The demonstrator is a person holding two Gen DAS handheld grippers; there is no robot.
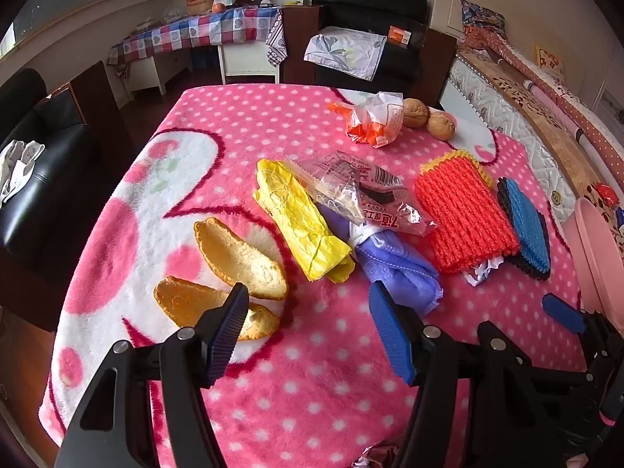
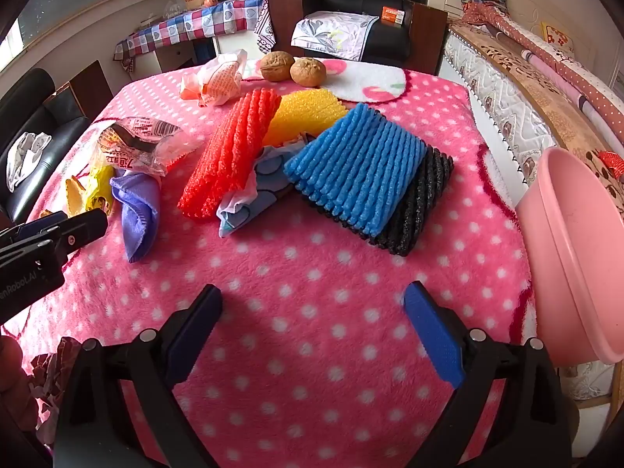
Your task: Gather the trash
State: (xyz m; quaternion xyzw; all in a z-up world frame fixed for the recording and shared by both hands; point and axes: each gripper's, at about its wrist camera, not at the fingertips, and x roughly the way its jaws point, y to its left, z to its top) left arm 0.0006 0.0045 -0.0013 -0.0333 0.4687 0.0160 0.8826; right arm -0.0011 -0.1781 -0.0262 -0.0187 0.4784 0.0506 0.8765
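The left gripper [image 1: 308,327] hangs over the near part of the pink polka-dot fleece blanket [image 1: 312,390] with its jaws spread wide and nothing between them; the right gripper [image 2: 312,335] is likewise wide open and empty, just to its right, beside the pink plastic basin [image 2: 577,257] standing at the table's right edge.

Judging from how things lie, the collecting has hardly begun. What shows of the basin's inside looks bare, though its bottom is out of sight. All the rubbish is still on the blanket: two curved orange-yellow fruit peels [image 1: 238,261] near left, just ahead of the left gripper; a crumpled yellow plastic wrapper [image 1: 304,222]; a clear printed snack wrapper [image 1: 358,191] lying across it; and a folded lilac cloth [image 1: 394,261] touching both. In the middle sit a red foam fruit net [image 2: 230,152], a yellow foam net [image 2: 304,117] behind it, a blue foam net [image 2: 358,167] lying on a black foam net [image 2: 421,210], and a crumpled patterned paper [image 2: 249,195] tucked between red and blue. At the far side are an orange-and-white crumpled wrapper [image 2: 218,78] and two walnuts [image 2: 292,68].

Every piece remains to be picked up and moved, presumably into the basin.
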